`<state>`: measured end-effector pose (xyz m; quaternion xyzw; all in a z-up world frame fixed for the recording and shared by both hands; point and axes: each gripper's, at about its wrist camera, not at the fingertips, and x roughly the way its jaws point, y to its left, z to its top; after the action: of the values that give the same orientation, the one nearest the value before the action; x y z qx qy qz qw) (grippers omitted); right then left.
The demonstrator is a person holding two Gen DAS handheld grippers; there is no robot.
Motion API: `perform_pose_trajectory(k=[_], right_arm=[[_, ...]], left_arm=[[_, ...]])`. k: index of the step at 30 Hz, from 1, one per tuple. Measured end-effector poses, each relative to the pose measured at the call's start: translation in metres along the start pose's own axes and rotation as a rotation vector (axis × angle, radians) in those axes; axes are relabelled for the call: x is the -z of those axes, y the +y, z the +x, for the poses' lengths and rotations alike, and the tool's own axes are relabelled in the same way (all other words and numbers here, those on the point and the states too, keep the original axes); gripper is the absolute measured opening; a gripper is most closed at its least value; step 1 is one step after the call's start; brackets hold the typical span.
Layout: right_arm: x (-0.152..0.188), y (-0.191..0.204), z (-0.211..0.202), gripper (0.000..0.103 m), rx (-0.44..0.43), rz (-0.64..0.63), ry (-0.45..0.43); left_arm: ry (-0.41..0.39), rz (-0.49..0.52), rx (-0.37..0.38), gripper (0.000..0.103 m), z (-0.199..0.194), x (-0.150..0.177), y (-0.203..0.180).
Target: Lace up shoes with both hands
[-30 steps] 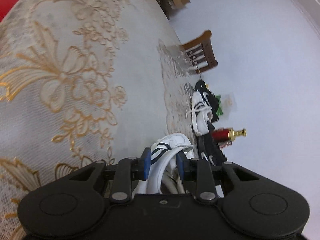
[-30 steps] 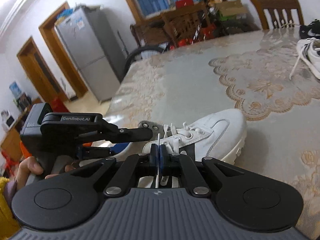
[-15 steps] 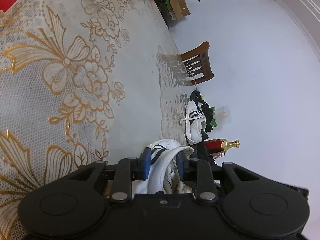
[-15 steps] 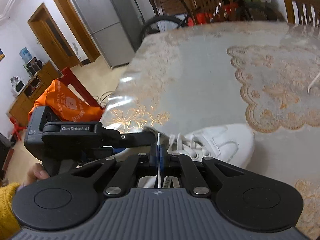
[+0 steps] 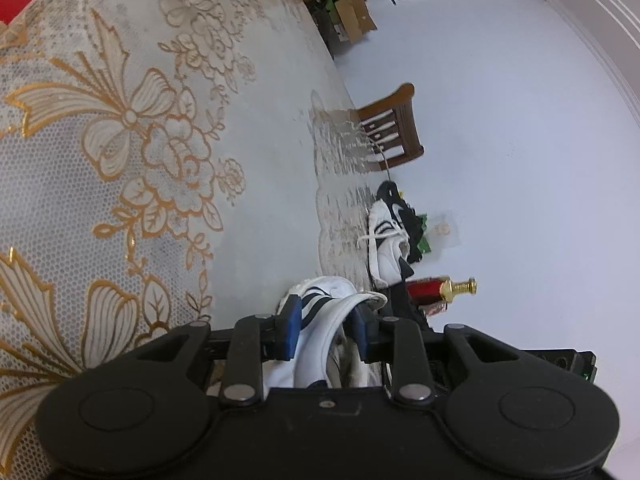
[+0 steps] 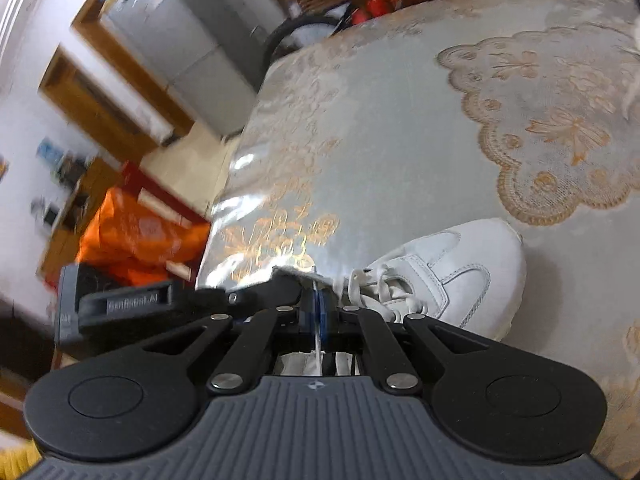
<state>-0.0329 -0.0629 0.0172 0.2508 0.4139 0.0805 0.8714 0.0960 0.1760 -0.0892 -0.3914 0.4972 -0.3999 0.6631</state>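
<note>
A white sneaker (image 6: pixel 448 276) lies on the lace-patterned table, toe pointing right, its white laces (image 6: pixel 380 284) loose over the tongue. My right gripper (image 6: pixel 318 304) is shut on a thin white lace (image 6: pixel 317 344) that runs up between its blue pads. In the left wrist view my left gripper (image 5: pixel 326 326) is shut on the sneaker's heel collar (image 5: pixel 320 320), white with dark stripes, one pad on each side of it. The left gripper's black body (image 6: pixel 160 304) shows at the left of the right wrist view, beside the shoe's heel.
A second white-and-black sneaker (image 5: pixel 388 236) lies further along the table near its edge, next to a red bottle with a gold cap (image 5: pixel 440 290). A wooden chair (image 5: pixel 394 128) stands past the table. An orange bag (image 6: pixel 132 236) sits on the floor beyond the table's corner.
The right gripper has swung and tilted with the lace still pinched, so the sneaker now sits further right and lower in its view. The left gripper keeps its grip on the heel.
</note>
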Motion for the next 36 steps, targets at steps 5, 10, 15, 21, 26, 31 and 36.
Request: perform_pose_trajectory(k=[5,10,15,21,26,31,36], right_arm=[[0.018,-0.003,-0.003,0.004,-0.024,0.060,-0.128],[0.039,-0.009,-0.033,0.044,-0.030,0.102,-0.201],[0.050,-0.005,-0.069,0.076,0.022,0.033,-0.312],[0.019,-0.003,-0.054,0.071,-0.050,-0.089,-0.213],[-0.009,-0.013,-0.011,0.057,-0.127,-0.139,-0.074],[-0.025,-0.034,0.009,0.001,-0.314,-0.110,0.050],[-0.079,-0.054,-0.015,0.000,-0.542,0.049,-0.034]], left_arm=[[0.020,0.139,-0.086,0.029,-0.015,0.002,-0.025],[0.079,0.375,-0.240,0.055,-0.028,0.023,-0.063],[0.080,0.503,-0.314,0.062,-0.030,0.050,-0.088],[0.021,0.497,-0.441,0.064,-0.022,0.061,-0.094],[-0.014,0.507,-0.619,0.064,-0.010,0.083,-0.103],[-0.108,0.427,-0.719,0.064,-0.006,0.099,-0.107],[-0.180,0.319,-0.799,0.065,-0.004,0.110,-0.105]])
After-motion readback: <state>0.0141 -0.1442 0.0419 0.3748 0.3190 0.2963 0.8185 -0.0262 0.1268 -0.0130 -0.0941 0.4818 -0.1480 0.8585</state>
